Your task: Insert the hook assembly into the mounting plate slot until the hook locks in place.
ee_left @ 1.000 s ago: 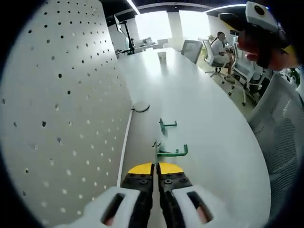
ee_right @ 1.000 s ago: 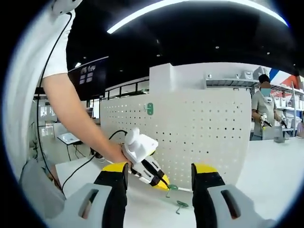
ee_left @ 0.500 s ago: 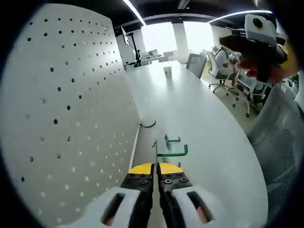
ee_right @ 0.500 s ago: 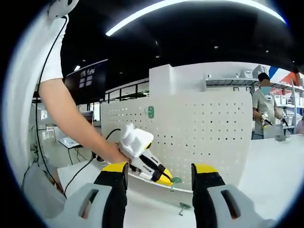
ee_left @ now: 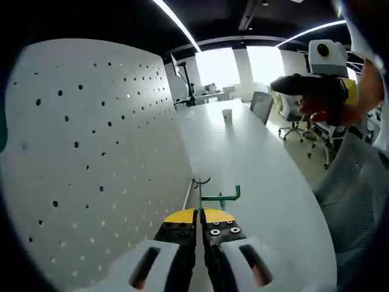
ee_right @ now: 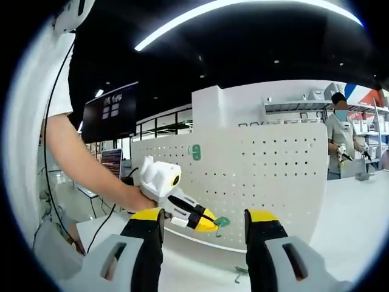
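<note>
Jaws of the left gripper (ee_left: 199, 214) pinch a green metal hook (ee_left: 219, 196) beside the white perforated pegboard (ee_left: 91, 164); right gripper (ee_right: 203, 228) gapes empty

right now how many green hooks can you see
3: one hook held shut in the left gripper, one already mounted high on the pegboard, one lying on the table below. Others may be hidden.

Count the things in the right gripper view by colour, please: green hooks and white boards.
White perforated pegboard: 1
Green metal hooks: 3 (one hung on it, one held, one lying loose)
Total: 4
</note>
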